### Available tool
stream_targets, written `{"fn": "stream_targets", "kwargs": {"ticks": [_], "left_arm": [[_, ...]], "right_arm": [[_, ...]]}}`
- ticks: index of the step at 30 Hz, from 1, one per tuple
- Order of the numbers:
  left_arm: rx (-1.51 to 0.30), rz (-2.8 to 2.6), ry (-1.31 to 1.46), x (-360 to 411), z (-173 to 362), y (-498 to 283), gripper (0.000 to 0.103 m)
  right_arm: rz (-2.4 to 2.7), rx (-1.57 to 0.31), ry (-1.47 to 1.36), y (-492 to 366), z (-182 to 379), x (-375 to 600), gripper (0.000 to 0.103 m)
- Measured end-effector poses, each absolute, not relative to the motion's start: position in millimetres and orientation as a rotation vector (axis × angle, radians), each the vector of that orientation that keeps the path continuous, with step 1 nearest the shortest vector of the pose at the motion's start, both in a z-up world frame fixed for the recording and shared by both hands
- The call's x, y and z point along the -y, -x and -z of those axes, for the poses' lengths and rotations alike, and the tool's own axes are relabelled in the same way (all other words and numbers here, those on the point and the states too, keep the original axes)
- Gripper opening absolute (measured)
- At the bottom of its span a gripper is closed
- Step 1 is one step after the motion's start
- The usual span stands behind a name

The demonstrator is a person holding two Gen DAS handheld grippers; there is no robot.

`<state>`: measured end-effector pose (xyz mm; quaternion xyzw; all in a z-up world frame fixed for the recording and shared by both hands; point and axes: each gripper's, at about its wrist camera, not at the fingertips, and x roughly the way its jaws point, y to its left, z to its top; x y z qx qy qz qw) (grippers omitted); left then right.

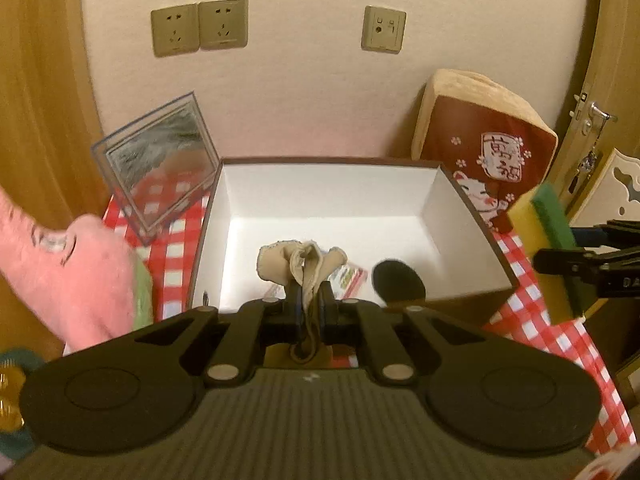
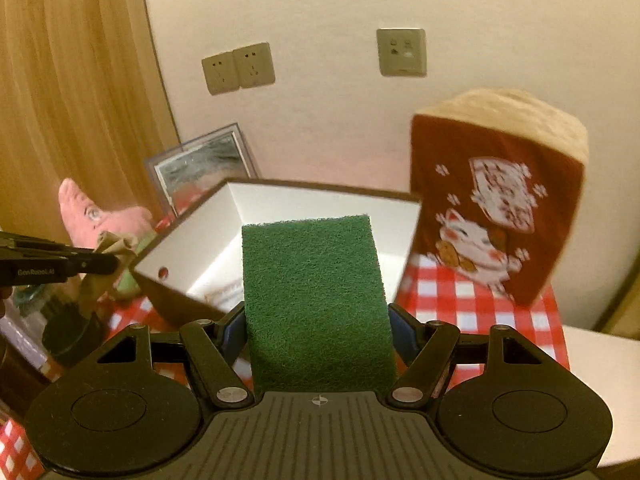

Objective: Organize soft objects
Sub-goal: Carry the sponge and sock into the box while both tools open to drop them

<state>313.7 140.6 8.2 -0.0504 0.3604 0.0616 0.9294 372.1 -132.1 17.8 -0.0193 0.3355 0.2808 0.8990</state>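
Your left gripper (image 1: 309,300) jaws pinch a beige cloth (image 1: 302,264) above the box (image 1: 472,216) at centre; right gripper (image 2: 318,328) jaws clamp the sponge (image 2: 316,300). Pink plush (image 1: 72,276), lower left, waits.

- White lettering reading roughly "GenRobot.AI" is showing on the left gripper (image 2: 100,263).
- Red characters, unreadable, are sitting on the cushion (image 1: 488,148).

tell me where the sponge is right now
The sponge is clamped in the right gripper, held up just before the white box, left of the red cushion.
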Motion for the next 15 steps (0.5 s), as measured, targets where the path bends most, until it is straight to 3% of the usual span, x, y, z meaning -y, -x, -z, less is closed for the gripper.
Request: {"fn": "stream_targets", "kwargs": {"ticks": [15], "left_arm": [[-0.835, -0.137, 0.053, -158, 10, -413, 0.008]], "right_arm": [[-0.555, -0.801, 0.055, -469, 9, 87, 0.071]]}}
